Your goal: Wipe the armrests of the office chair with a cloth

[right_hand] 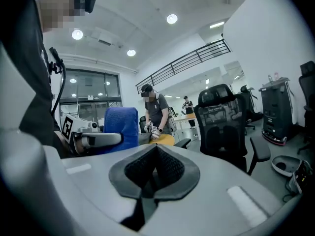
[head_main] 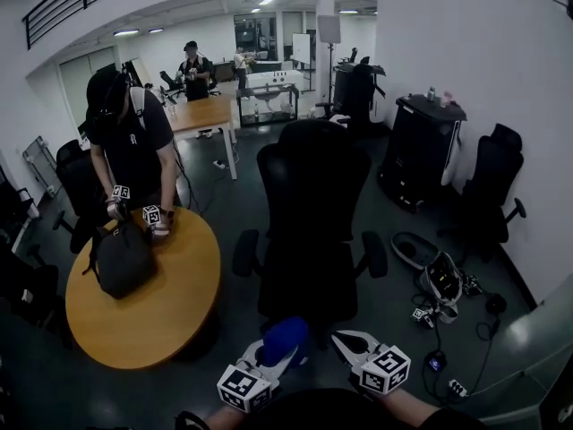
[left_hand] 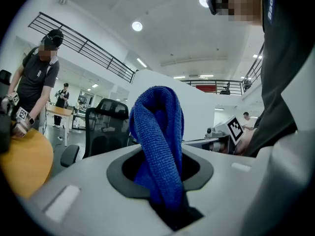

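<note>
The black office chair (head_main: 313, 231) stands straight ahead of me, its back turned to me, with its left armrest (head_main: 245, 245) and right armrest (head_main: 374, 253) sticking out at the sides. My left gripper (head_main: 273, 356) is low in the head view, shut on a blue cloth (head_main: 285, 339) that bulges up out of the jaws. In the left gripper view the cloth (left_hand: 158, 132) fills the jaws of the left gripper (left_hand: 162, 178). My right gripper (head_main: 342, 339) is beside it, shut and empty, its pads (right_hand: 165, 166) pressed together. Both grippers hang short of the chair.
A round wooden table (head_main: 175, 316) at the left holds a black bag (head_main: 123, 258), where a person (head_main: 125, 146) works with grippers. A black cabinet (head_main: 419, 150), another chair (head_main: 488, 195) and floor clutter with cables (head_main: 439, 285) lie to the right.
</note>
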The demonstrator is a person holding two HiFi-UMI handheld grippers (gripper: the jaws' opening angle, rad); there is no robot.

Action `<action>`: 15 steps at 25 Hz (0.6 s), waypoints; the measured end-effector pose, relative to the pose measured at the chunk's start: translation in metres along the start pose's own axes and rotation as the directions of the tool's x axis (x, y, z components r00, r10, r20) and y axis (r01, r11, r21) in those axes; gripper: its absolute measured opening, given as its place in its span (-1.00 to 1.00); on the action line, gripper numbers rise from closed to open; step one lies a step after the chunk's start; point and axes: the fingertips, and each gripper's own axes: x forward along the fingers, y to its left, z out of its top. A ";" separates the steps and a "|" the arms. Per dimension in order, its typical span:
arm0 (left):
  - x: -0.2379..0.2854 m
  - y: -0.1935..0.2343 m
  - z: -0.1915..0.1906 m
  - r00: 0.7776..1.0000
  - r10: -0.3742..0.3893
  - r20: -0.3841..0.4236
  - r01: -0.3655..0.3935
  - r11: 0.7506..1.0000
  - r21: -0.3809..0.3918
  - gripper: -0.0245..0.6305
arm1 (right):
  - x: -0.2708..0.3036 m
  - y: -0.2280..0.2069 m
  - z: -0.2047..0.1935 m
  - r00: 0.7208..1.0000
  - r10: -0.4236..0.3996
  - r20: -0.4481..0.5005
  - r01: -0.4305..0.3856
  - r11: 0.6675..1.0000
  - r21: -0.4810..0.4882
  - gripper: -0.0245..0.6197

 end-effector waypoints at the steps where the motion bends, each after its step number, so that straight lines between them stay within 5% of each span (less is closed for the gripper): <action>1: 0.004 -0.005 0.002 1.000 0.001 -0.003 -0.001 1.000 0.002 -0.53 | -0.002 -0.001 0.000 1.000 0.009 0.004 -0.009 1.000 0.002 -0.91; 15: 0.020 -0.024 -0.015 0.999 -0.009 -0.034 0.009 1.000 0.014 -0.53 | -0.010 -0.013 -0.010 0.999 0.042 -0.007 -0.042 0.999 0.002 -0.91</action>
